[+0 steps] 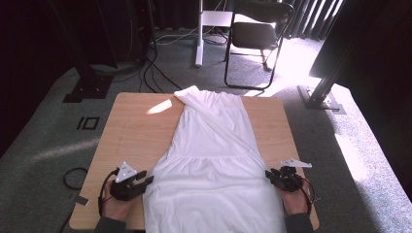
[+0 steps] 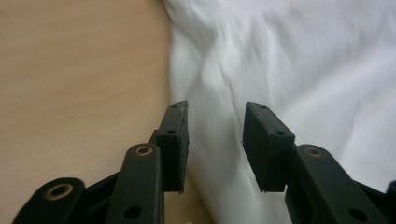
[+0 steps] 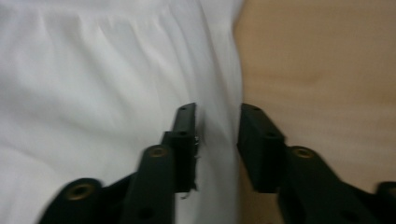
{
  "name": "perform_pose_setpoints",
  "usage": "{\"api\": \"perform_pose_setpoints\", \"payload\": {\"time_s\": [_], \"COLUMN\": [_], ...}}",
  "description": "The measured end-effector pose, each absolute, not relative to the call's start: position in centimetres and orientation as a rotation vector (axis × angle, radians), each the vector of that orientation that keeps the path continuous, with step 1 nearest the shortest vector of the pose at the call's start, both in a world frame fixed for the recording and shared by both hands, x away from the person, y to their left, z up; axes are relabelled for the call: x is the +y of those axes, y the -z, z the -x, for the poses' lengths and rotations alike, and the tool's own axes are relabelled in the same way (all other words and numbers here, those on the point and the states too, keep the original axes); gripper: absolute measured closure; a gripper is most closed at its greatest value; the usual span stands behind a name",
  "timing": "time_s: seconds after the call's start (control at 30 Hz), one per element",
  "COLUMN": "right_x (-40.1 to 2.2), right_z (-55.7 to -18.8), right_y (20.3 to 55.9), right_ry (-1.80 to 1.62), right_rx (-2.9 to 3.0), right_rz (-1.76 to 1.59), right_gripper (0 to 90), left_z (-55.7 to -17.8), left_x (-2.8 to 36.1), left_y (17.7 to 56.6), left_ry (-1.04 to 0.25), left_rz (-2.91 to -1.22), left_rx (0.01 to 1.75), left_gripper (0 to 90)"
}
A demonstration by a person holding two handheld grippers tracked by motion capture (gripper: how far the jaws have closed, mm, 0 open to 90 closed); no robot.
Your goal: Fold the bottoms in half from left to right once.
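One white dress — two grippers — one chair

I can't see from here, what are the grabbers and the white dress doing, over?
Left gripper, right gripper: open at dress edges, gripping nothing. White dress flat on table. Nothing in the way.

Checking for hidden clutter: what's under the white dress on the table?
The white dress lies flat on the wooden table, whose bare top shows on both sides. No bulge suggests anything beneath, but the cloth covers that stretch, so it cannot be confirmed. Its near hem runs out of frame.
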State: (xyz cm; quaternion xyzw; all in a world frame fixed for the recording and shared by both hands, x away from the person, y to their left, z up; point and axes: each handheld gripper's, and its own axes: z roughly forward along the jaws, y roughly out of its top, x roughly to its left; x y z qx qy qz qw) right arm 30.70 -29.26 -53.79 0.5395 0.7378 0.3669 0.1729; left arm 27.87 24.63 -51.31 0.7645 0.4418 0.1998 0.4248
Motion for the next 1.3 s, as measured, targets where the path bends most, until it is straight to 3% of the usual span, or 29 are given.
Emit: {"api": "perform_pose_setpoints", "payload": {"time_s": [0.2,0.47,0.53,0.57,0.63,0.87,1.03,1.17,1.3], "right_x": [-25.2,-19.0,-18.5,-18.4,-18.6,-23.0,-24.8,-24.8,-24.3], "right_z": [-35.4,-43.7,-44.8,-45.2,-45.2,-42.6,-44.1,-44.9,-45.0], "right_y": [50.8,51.6,52.2,52.6,52.4,47.6,51.7,54.4,54.9], "right_ry": [-1.074,-0.946,-0.914,-0.896,-0.853,-1.06,-0.94,-0.891,-0.861], "right_rx": [2.126,2.233,2.254,2.274,2.245,1.976,2.023,2.054,2.055], "right_rz": [-1.333,-1.271,-1.283,-1.283,-1.296,-1.313,-1.471,-1.55,-1.551], "right_gripper": [52.8,50.8,58.1,75.1,89.3,89.5,89.0,87.9,87.2], "left_z": [-33.9,-41.5,-42.5,-42.8,-42.9,-42.4,-42.4,-43.2,-45.2], "left_x": [22.9,18.0,17.2,16.8,16.4,15.8,15.2,15.7,14.9], "left_y": [50.8,52.7,53.4,53.6,53.7,54.0,54.4,52.6,52.5], "left_ry": [-0.496,-0.402,-0.384,-0.365,-0.364,-0.365,-0.35,-0.396,-0.4], "left_rz": [-1.908,-1.999,-2.02,-2.031,-2.035,-2.061,-2.087,-2.039,-2.053], "left_rx": [1.123,1.146,1.155,1.167,1.167,1.155,1.139,1.14,1.175], "left_gripper": [51.3,46.9,46.5,46.6,48.5,48.9,48.2,46.8,41.8]}}
